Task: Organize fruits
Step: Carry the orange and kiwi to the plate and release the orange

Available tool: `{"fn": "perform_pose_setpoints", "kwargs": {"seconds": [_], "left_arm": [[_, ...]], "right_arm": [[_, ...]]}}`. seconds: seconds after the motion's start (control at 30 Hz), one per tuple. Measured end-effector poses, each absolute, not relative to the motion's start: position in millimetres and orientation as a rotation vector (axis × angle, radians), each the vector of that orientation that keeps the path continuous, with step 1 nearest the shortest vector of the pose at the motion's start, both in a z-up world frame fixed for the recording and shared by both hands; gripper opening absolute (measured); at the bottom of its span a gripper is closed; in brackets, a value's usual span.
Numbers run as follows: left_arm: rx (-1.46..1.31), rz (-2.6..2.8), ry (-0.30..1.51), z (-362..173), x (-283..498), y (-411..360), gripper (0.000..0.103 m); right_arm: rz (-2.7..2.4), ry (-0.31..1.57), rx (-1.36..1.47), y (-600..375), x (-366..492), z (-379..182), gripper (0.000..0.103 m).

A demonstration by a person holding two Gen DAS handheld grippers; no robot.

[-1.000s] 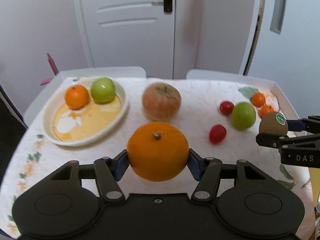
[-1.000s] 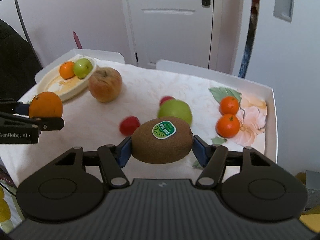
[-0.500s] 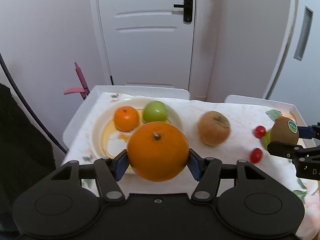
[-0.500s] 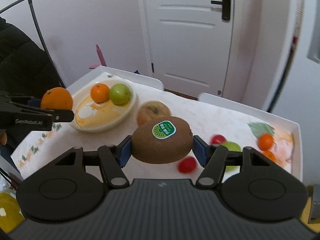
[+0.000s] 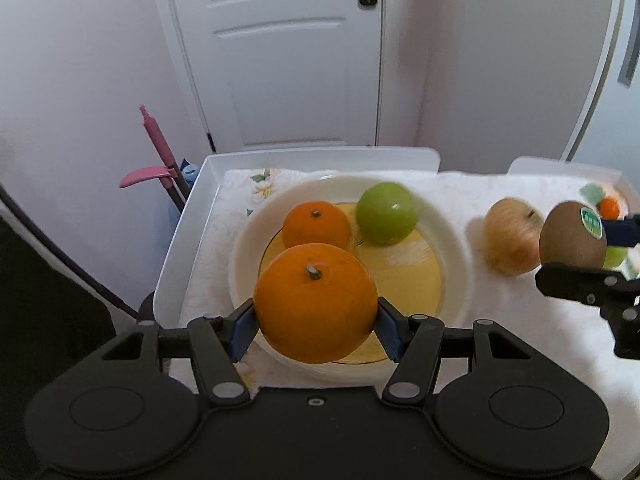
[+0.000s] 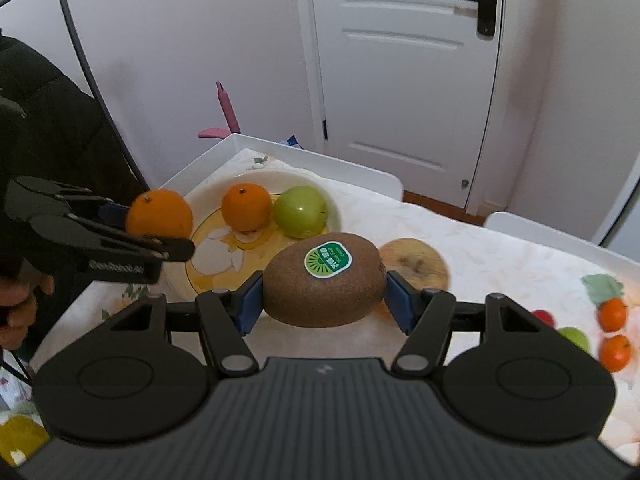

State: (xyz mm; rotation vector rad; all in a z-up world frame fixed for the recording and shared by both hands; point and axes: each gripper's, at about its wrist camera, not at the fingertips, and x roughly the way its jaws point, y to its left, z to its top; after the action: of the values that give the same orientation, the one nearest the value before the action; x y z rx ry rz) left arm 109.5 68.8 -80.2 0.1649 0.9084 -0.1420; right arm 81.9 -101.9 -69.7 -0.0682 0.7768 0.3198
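My left gripper point(image 5: 316, 320) is shut on a large orange point(image 5: 315, 302) and holds it over the near rim of a white bowl point(image 5: 452, 240). The bowl holds a smaller orange point(image 5: 316, 224) and a green apple point(image 5: 386, 214). My right gripper point(image 6: 324, 302) is shut on a brown kiwi point(image 6: 324, 280) with a green sticker, held above the table right of the bowl. The kiwi also shows in the left wrist view point(image 5: 572, 236). The large orange shows in the right wrist view point(image 6: 159, 213).
A big russet apple point(image 5: 512, 236) lies on the tablecloth right of the bowl. Small oranges point(image 6: 614, 330), a green apple point(image 6: 576, 338) and a red fruit point(image 6: 544, 316) lie at the far right. The white tray edge point(image 5: 180, 236) bounds the left side.
Both grippers have moved left toward the bowl with their fruits still held. The bowl now sits directly under the left gripper's orange.
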Motion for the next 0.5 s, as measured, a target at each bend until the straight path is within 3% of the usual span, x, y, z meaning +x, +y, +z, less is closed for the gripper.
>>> {"fn": "perform_pose_setpoints", "kwargs": {"seconds": [0.5], "left_arm": [[0.293,-0.254,0.972,-124,150,74,0.066]], "right_arm": [[0.267,0.837,-0.057,-74,114,-95,0.078]]}}
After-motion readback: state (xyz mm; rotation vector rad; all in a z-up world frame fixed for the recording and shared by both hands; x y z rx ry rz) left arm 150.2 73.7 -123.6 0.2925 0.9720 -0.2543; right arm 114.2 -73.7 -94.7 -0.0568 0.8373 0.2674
